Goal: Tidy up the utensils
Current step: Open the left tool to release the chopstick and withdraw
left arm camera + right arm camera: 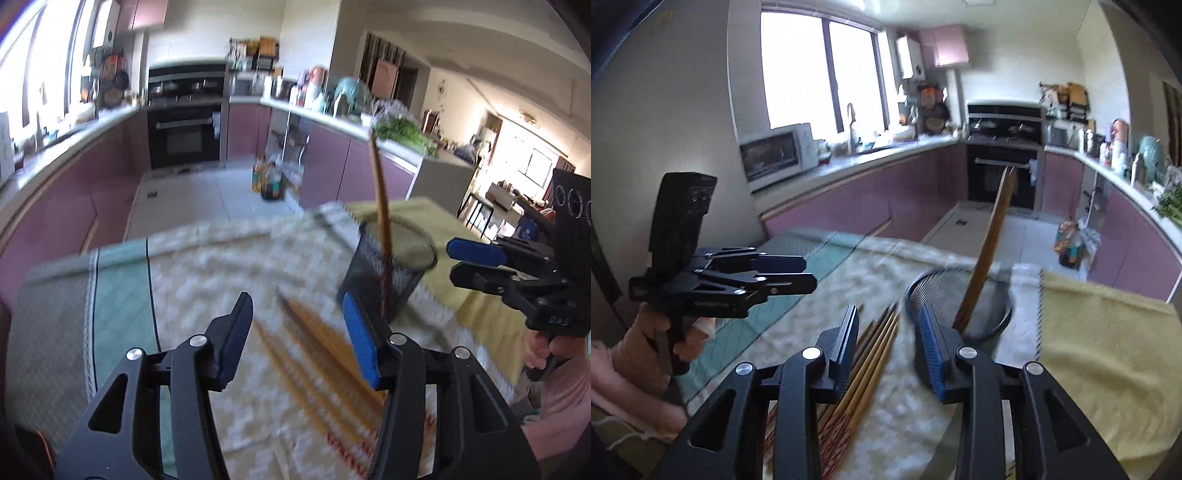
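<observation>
Several wooden chopsticks (325, 343) lie in a bunch on the white patterned cloth; they also show in the right wrist view (871, 339). A black mesh cup (388, 266) stands on the cloth with one chopstick (380, 199) upright in it; the cup (923, 291) and that chopstick (990, 251) show in the right wrist view too. My left gripper (299, 314) is open and empty above the bunch. My right gripper (890, 325) is open and empty, just in front of the cup, with the bunch between its fingers.
A white cloth (221, 266), a teal cloth (118, 295) at left and a yellow towel (1108, 350) at right cover the table. Behind it are purple kitchen cabinets, an oven (184, 129) and bottles on the floor (269, 181).
</observation>
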Demonstrator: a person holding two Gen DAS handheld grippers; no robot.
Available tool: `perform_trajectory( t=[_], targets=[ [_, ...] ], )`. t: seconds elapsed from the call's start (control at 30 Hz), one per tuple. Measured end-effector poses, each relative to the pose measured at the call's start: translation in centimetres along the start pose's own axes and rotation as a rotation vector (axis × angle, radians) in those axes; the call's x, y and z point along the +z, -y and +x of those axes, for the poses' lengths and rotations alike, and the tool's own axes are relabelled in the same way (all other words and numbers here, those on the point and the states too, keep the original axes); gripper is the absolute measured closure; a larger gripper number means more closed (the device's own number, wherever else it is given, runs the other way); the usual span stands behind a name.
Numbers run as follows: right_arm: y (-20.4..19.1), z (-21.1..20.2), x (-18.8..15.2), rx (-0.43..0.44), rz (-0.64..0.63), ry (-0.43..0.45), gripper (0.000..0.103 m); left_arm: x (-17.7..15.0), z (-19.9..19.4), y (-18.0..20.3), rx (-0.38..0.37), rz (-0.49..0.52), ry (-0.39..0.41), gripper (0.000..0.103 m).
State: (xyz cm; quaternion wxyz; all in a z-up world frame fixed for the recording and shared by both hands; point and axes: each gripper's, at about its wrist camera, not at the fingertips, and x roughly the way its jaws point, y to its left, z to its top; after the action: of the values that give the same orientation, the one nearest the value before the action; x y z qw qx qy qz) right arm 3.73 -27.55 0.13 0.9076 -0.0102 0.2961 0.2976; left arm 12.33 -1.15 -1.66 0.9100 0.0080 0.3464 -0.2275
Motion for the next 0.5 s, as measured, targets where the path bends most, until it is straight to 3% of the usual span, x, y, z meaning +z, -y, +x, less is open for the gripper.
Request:
perform_trajectory(
  t=[0.2,0.5],
  targets=[
    [-0.7,3.7,-3.5,0.029,0.053,-0.160,0.074,-5.1,2.7,-1.5,-0.028,-0.068,-0.144,0.054],
    [-0.5,5.3,-5.7,0.019,0.101,-0.239,0.078,-7.9,4.4,-0.7,-0.071,-0.107,-0.200,0.061]
  ],
)
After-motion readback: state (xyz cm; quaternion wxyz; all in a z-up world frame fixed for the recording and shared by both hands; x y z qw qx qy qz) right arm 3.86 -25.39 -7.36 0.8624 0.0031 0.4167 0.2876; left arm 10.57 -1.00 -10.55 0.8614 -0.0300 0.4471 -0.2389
